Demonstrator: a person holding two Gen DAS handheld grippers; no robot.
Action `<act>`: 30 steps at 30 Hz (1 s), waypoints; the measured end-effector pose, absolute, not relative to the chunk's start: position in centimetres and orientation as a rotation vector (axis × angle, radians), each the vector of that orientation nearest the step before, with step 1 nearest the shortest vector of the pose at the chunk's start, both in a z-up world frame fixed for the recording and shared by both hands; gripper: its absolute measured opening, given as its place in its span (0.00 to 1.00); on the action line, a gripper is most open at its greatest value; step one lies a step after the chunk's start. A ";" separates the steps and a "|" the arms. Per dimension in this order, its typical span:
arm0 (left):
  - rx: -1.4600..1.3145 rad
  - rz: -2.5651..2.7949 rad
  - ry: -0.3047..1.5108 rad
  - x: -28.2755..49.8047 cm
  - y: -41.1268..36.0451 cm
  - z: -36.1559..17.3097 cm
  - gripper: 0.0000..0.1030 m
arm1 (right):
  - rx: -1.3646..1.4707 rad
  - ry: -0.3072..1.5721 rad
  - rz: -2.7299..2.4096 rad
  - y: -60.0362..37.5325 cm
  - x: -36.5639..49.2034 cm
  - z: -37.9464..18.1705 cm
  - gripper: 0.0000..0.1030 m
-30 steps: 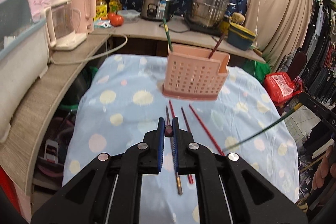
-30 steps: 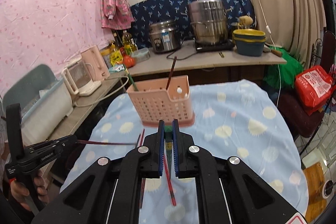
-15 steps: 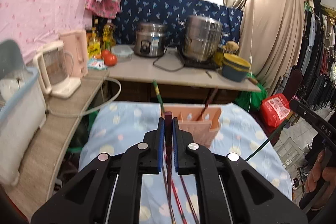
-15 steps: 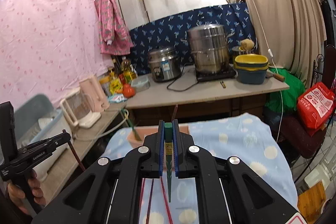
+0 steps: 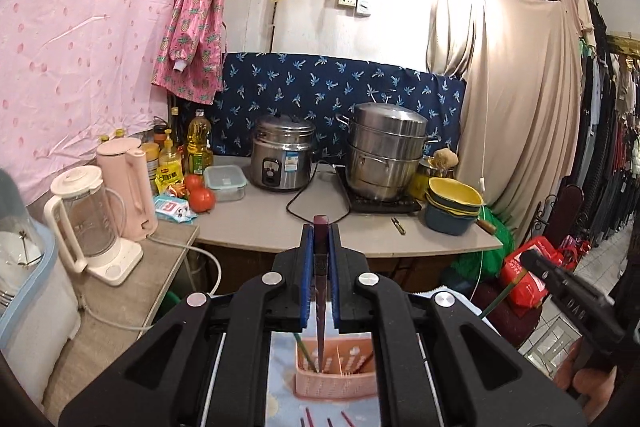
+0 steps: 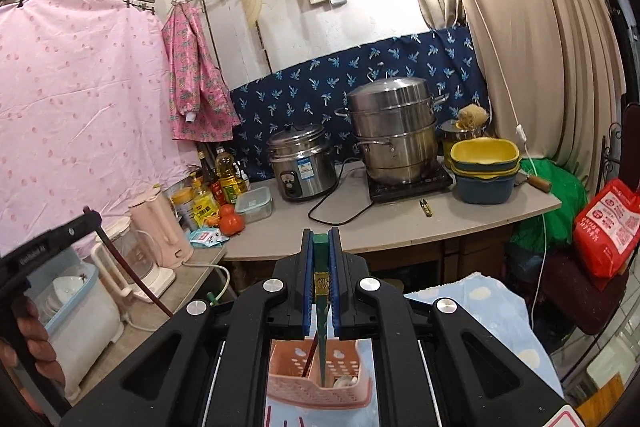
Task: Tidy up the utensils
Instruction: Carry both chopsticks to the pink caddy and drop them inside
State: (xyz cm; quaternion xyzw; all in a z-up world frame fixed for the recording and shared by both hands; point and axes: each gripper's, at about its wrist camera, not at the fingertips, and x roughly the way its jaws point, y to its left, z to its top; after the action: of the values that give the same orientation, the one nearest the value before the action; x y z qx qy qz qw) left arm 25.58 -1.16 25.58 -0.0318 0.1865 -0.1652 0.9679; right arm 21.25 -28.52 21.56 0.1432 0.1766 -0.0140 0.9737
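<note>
**Ana:** What are your tongs doing?

**Me:** My left gripper [image 5: 320,259] is clamped on a dark maroon chopstick [image 5: 320,311], and my right gripper [image 6: 321,263] is clamped on a dark green chopstick with a gold band [image 6: 321,303]. Both sticks now hang nearly upright, thick ends poking up between the blue pads.

**Ana:** What has changed?

**Me:** A second ago I was low over the table, with the sticks reaching across the blue cloth with pale dots [image 6: 488,303]. Since then I have raised and tipped both tools, so the cameras look at the back wall and each stick points down into the pink perforated plastic utensil caddy [image 5: 336,379].

**Ana:** Are the tips inside yet?

**Me:** The maroon tip appears to sit inside the caddy's rim, next to a green chopstick [image 5: 302,349] leaning there already. In the right view, the green tip seems to enter a compartment beside a slanted reddish chopstick [image 6: 311,353]. Which compartment, I cannot tell.

**Ana:** So what's left?

**Me:** I judge both are ready to release. More red chopsticks [image 5: 309,417] lie on the cloth at the caddy's near side, so the task isn't finished.
</note>
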 end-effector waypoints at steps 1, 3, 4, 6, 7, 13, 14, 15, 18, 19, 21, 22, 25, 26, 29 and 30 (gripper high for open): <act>-0.064 -0.335 0.379 26.4 -1.5 25.4 0.07 | 0.297 0.364 -0.027 -28.7 22.1 21.0 0.07; -0.060 -0.335 0.393 27.6 -2.1 24.6 0.07 | 0.308 0.386 -0.030 -28.8 23.5 19.6 0.07; -0.059 -0.336 0.404 28.2 -2.3 24.0 0.07 | 0.316 0.397 -0.028 -28.8 24.1 18.9 0.07; -0.060 -0.334 0.429 29.1 -2.5 22.4 0.07 | 0.334 0.423 -0.020 -28.8 25.0 17.5 0.07; -0.062 -0.335 0.449 29.6 -2.5 21.5 0.07 | 0.345 0.441 -0.018 -28.8 25.5 16.6 0.07; -0.080 -0.324 0.552 31.5 -2.4 16.3 0.07 | 0.343 0.515 -0.025 -28.2 26.5 12.8 0.07; -0.085 -0.320 0.561 31.6 -2.2 15.8 0.07 | 0.335 0.524 -0.029 -28.0 26.5 12.4 0.07; -0.094 -0.312 0.570 31.7 -2.0 15.2 0.08 | 0.328 0.532 -0.038 -27.9 26.5 12.0 0.07; -0.095 -0.273 0.585 31.6 -1.5 14.1 0.29 | 0.320 0.514 -0.078 -27.9 25.6 11.7 0.36; -0.092 -0.254 0.585 31.3 -1.3 13.8 0.45 | 0.320 0.495 -0.093 -28.0 24.9 11.8 0.44; -0.095 -0.224 0.581 30.9 -0.9 13.6 0.57 | 0.314 0.477 -0.104 -28.2 24.1 12.0 0.46; -0.100 -0.226 0.582 30.7 -0.7 13.5 0.57 | 0.314 0.473 -0.106 -28.3 23.7 12.2 0.46; -0.109 -0.221 0.598 29.8 0.0 13.2 0.57 | 0.322 0.467 -0.104 -28.5 22.1 12.4 0.48; -0.106 -0.215 0.602 29.4 0.2 13.1 0.57 | 0.324 0.467 -0.103 -28.5 21.5 12.4 0.48; -0.098 -0.220 0.612 27.8 0.6 12.7 0.57 | 0.319 0.479 -0.096 -28.4 19.7 12.3 0.48; -0.094 -0.219 0.615 27.4 0.7 12.6 0.57 | 0.317 0.484 -0.096 -28.3 18.9 12.1 0.48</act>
State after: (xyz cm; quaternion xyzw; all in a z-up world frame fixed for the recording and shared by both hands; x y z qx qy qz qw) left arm 27.39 0.69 12.57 -0.0461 0.3022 -0.1074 0.9461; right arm 18.87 -28.28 12.12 0.1564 0.2384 -0.0471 0.9573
